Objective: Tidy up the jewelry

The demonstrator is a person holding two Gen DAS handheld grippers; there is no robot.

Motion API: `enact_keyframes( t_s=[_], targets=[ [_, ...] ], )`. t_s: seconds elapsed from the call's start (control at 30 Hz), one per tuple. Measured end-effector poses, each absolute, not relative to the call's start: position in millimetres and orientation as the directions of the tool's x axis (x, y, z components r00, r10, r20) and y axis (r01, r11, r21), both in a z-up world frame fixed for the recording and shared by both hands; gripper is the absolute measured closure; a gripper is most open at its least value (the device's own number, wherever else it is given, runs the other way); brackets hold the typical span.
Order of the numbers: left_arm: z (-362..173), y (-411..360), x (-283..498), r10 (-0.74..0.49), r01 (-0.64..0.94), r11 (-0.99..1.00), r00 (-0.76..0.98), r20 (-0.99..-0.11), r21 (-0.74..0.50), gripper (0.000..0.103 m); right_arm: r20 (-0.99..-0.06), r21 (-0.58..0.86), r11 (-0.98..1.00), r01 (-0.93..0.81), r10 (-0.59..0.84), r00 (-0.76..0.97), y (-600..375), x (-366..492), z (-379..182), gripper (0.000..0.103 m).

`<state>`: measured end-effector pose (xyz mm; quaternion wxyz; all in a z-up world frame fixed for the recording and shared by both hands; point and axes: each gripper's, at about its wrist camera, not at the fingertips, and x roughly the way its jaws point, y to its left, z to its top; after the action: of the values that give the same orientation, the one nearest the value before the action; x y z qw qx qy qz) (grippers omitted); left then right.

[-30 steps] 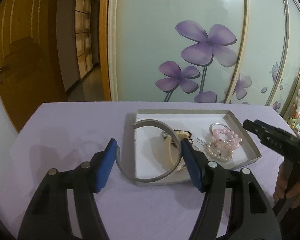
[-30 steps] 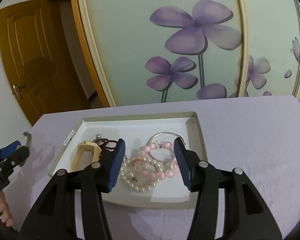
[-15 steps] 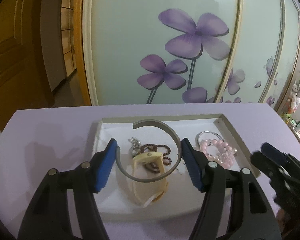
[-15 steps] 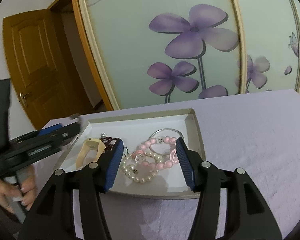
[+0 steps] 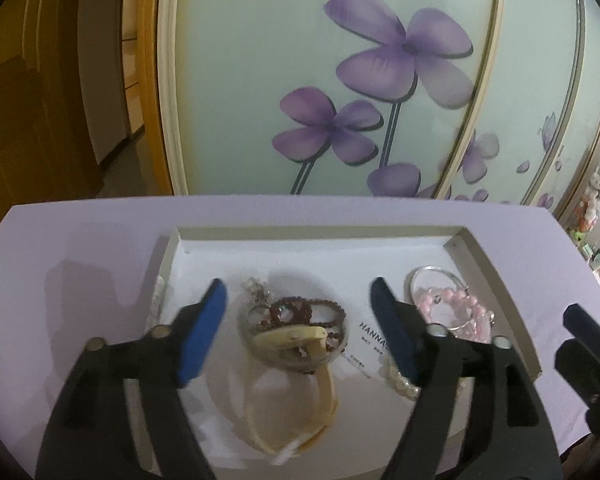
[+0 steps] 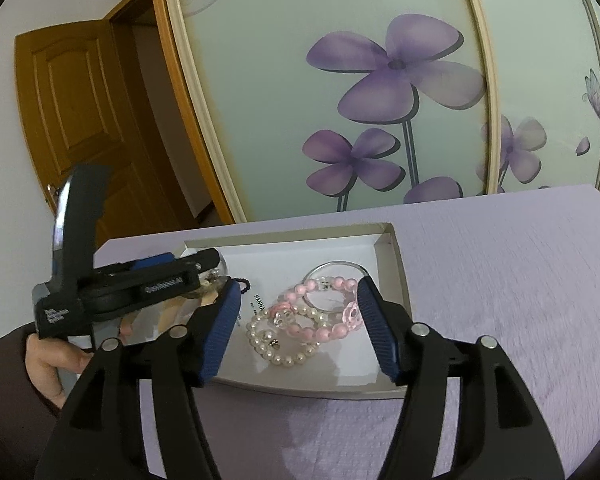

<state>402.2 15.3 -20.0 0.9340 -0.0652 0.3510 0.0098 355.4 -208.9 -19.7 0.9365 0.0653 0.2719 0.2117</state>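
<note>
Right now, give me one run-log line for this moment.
left gripper: opening, over bangle | right gripper: opening, nothing gripped, over pink beads | tray: jewelry inside

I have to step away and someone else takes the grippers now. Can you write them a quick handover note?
Left gripper: fingers opening over the left of the white tray, nothing pinched; the grey bangle lies blurred below, on the cream bangle and dark bead bracelet.
Right gripper: fingers opening, empty, above the pink bead bracelets, pearl bracelet and silver ring bangle.
Done: all visible jewelry is in the tray.
Left: untangle and arrange the piles.
</note>
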Motion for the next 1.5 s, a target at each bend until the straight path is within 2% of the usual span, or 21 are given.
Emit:
enact_keyframes(
  t_s=[0.13, 0.23, 0.3, 0.47, 0.83, 0.97, 1.07, 1.5],
  targets=[
    [-4, 27, 388, -0.053, -0.058, 0.986, 0.779, -0.624, -0.157, 0.017, -0.467, 0.233, 0.906, -0.354, 0.424, 0.776, -210, 353, -19, 0.033],
    [7, 42, 369, -0.062, -0.069, 0.979, 0.798, -0.6, -0.193, 0.012, -0.441, 0.233, 0.91, -0.343, 0.413, 0.797, -213, 348, -14, 0.023],
    [14, 51, 356, -0.051, -0.086, 0.975, 0.81, -0.584, -0.205, 0.009, -0.424, 0.234, 0.912, -0.337, 0.408, 0.809, -216, 345, -9, 0.011],
    [29, 75, 307, -0.026, -0.126, 0.963, 0.839, -0.544, -0.24, 0.002, -0.404, 0.224, 0.914, -0.337, 0.402, 0.822, -214, 334, 6, 0.001],
    [29, 62, 229, 0.02, -0.134, 0.971, 0.871, -0.49, -0.198, 0.002, -0.402, 0.162, 0.917, -0.363, 0.398, 0.825, -197, 286, 12, 0.001],
    [29, 48, 212, 0.021, -0.114, 0.979, 0.881, -0.473, -0.169, 0.002, -0.439, 0.13, 0.925, -0.358, 0.377, 0.816, -191, 274, 7, 0.001],
    [31, 39, 200, 0.029, -0.102, 0.985, 0.893, -0.448, -0.14, 0.002, -0.423, 0.13, 0.929, -0.347, 0.369, 0.827, -192, 264, 5, 0.001],
    [22, 34, 179, -0.034, -0.052, 0.982, 0.896, -0.442, -0.181, 0.002, -0.431, 0.14, 0.943, -0.303, 0.333, 0.838, -196, 242, 3, 0.001]
  ],
)
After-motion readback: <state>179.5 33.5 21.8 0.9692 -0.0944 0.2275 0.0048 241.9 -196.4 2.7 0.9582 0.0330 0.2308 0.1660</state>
